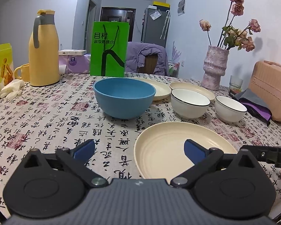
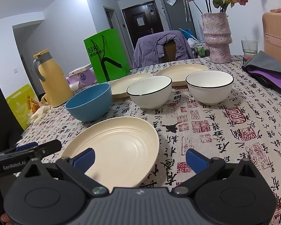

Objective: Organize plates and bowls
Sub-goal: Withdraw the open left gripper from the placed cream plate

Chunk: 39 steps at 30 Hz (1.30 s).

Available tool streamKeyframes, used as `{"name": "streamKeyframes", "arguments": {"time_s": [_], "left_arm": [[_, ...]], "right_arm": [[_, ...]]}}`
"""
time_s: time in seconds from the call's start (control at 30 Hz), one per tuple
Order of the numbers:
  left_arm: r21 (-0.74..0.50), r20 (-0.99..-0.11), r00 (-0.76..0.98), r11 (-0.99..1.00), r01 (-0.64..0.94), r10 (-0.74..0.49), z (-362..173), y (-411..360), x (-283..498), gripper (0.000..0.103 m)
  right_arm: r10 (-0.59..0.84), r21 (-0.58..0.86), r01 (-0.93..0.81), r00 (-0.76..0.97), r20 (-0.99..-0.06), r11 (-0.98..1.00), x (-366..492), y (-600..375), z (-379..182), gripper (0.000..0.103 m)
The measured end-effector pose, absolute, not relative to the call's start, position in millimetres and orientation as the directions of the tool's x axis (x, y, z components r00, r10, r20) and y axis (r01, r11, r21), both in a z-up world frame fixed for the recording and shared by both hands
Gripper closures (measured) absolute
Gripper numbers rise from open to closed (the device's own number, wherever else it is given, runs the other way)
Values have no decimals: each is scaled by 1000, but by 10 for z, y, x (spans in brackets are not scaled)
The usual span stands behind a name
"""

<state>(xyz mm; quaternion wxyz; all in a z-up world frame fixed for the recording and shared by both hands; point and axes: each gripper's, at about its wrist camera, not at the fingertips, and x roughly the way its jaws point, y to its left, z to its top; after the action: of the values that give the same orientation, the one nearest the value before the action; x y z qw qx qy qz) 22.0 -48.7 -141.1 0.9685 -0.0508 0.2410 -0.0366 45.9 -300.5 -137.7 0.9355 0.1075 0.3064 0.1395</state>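
A cream plate (image 1: pixel 164 146) (image 2: pixel 119 144) lies nearest on the patterned tablecloth. Behind it stand a blue bowl (image 1: pixel 124 97) (image 2: pixel 90 103) and two white bowls with dark rims (image 1: pixel 190 103) (image 1: pixel 230 108) (image 2: pixel 149 91) (image 2: pixel 209 86). Two more cream plates (image 1: pixel 160 89) (image 1: pixel 194 88) (image 2: pixel 127 84) (image 2: pixel 183 71) lie at the back. My left gripper (image 1: pixel 139 151) is open, its right pad above the near plate's left part. My right gripper (image 2: pixel 139 158) is open, its left pad above that plate's right part. Nothing is between either pair of fingers.
A yellow jug (image 1: pixel 44 48), a yellow mug (image 1: pixel 22 72), a green paper bag (image 1: pixel 109 49), a pink vase of dried roses (image 1: pixel 214 67), a glass (image 1: pixel 236 83), a pink case (image 1: pixel 269 93) and a folded purple cloth (image 2: pixel 267 71) ring the table. A chair with a purple jacket (image 1: pixel 146 58) stands behind.
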Motion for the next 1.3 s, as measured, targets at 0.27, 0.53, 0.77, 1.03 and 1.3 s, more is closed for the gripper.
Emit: {"name": "streamKeyframes", "arguments": {"time_s": [0.27,0.53,0.77,1.03,1.3], "left_arm": [[-122,-462,883,992,30,-84,-1393,-453,168,0],[-134,-456,887,991,21,-80,-1362,-405,104,0],[-140,-445,893,990,14,-75,-1323,-347,3,0],[-141,-416,907,990,0,-59,-1182,-265,-114,0],[-151,-398,915,989,2,-62,-1087,-190,-176,0]], "right_arm": [[330,291,-196,774,-540,936,418,-3001,-1363,0],[328,285,-200,780,-533,938,332,-2965,-1305,0],[327,281,-202,785,-526,938,246,-2932,-1244,0],[327,273,-209,790,-518,939,136,-2899,-1105,0],[327,301,-192,797,-508,934,82,-2942,-1018,0]]}}
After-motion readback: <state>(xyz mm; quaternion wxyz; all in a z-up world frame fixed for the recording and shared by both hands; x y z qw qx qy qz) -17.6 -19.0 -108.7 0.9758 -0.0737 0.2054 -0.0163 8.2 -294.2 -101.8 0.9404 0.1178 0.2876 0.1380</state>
